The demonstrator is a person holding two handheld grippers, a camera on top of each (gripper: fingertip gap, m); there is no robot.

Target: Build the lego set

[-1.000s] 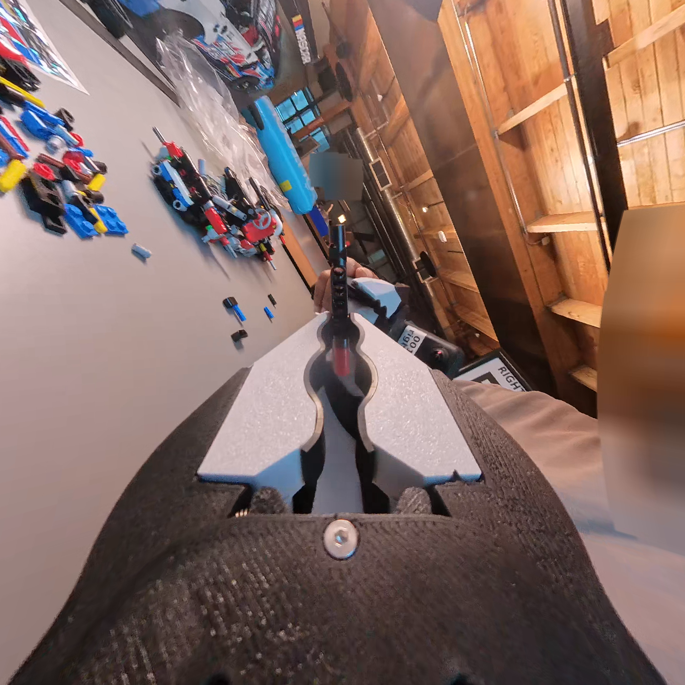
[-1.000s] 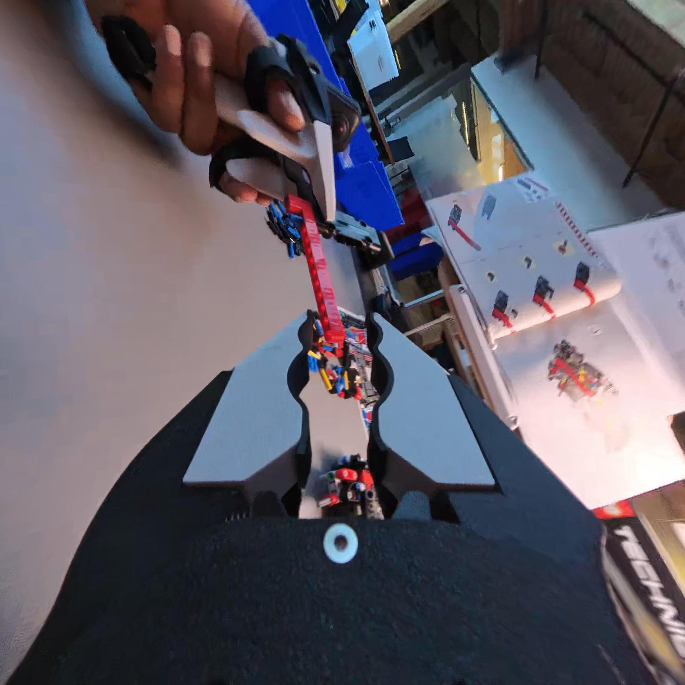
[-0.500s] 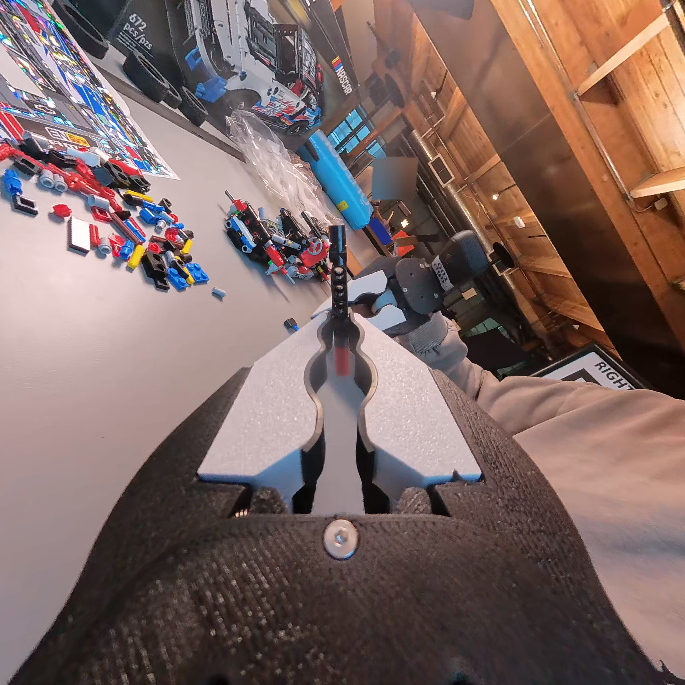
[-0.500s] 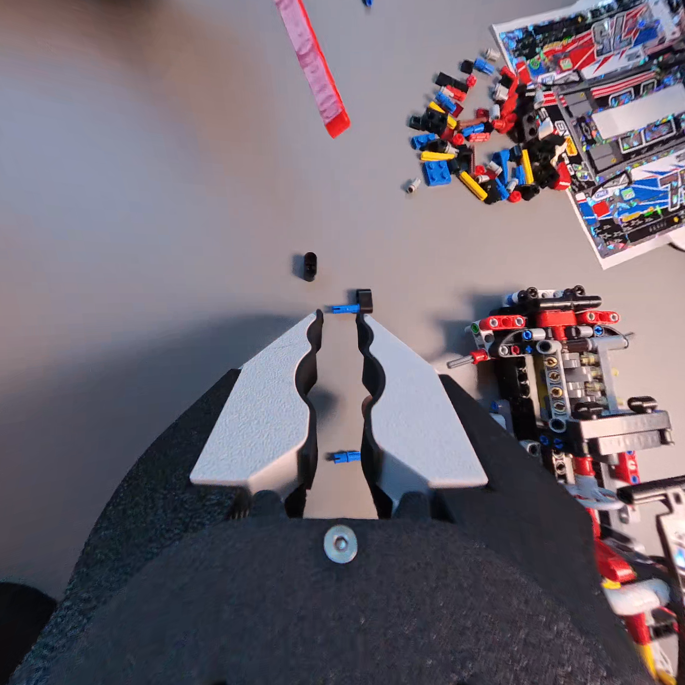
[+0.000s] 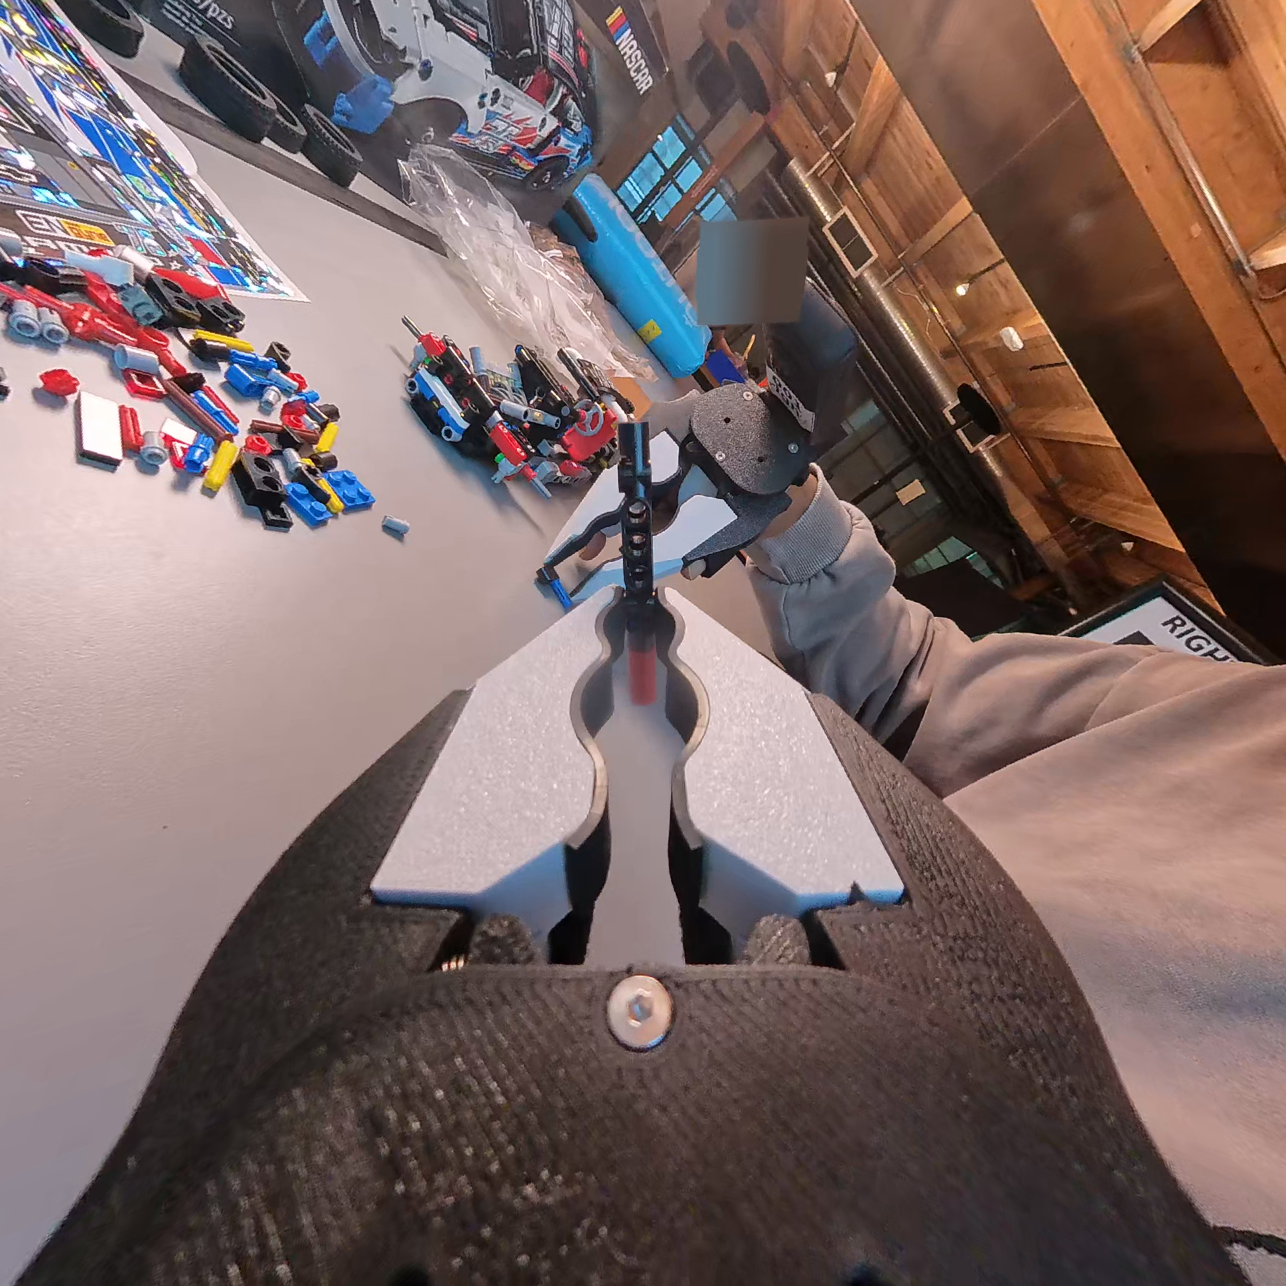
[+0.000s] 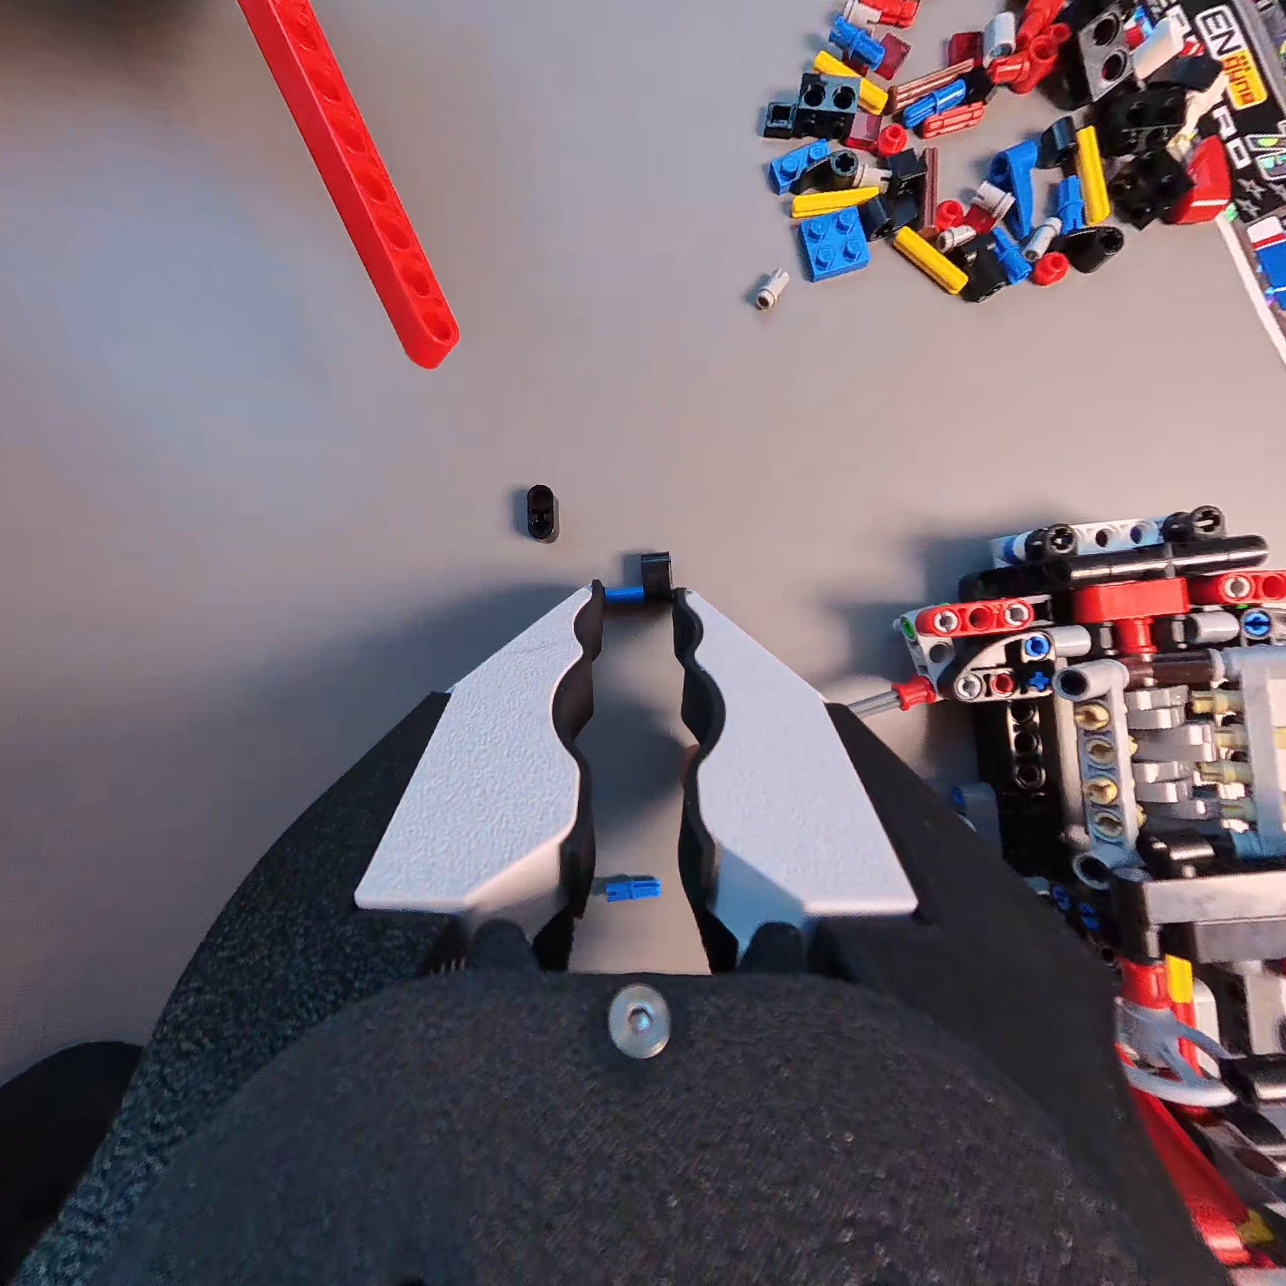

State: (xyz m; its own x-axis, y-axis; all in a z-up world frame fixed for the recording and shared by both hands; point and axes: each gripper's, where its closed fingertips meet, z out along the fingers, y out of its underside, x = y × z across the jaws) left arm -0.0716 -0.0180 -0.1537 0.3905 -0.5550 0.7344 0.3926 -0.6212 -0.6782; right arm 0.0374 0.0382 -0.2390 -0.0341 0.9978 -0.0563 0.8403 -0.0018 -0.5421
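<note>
My left gripper (image 5: 639, 591) is shut on a long red holed beam (image 5: 640, 668), held above the table and seen edge-on; the beam also shows in the right wrist view (image 6: 348, 174) at the top left. My right gripper (image 6: 634, 595) is open and low over the grey table (image 6: 209, 557). Its tips sit on either side of a blue pin (image 6: 623, 593) stuck in a small black connector (image 6: 655, 567). The right gripper also shows in the left wrist view (image 5: 567, 567), just beyond the beam. The partly built car (image 6: 1113, 731) stands to its right.
A second blue pin (image 6: 632, 889) lies between the right fingers, farther back. A small black link (image 6: 542, 513) lies just ahead. A pile of loose pieces (image 6: 974, 174) and a sticker sheet (image 5: 104, 174) are far right. The set's box (image 5: 452, 69) and plastic bags (image 5: 501, 257) line the table's far side. Spacing between my two grippers at the tips: around 15 centimeters.
My right gripper swung away from the held red beam and down to the table, then closed in on the blue pin with the black connector. My left gripper kept hold of the beam.
</note>
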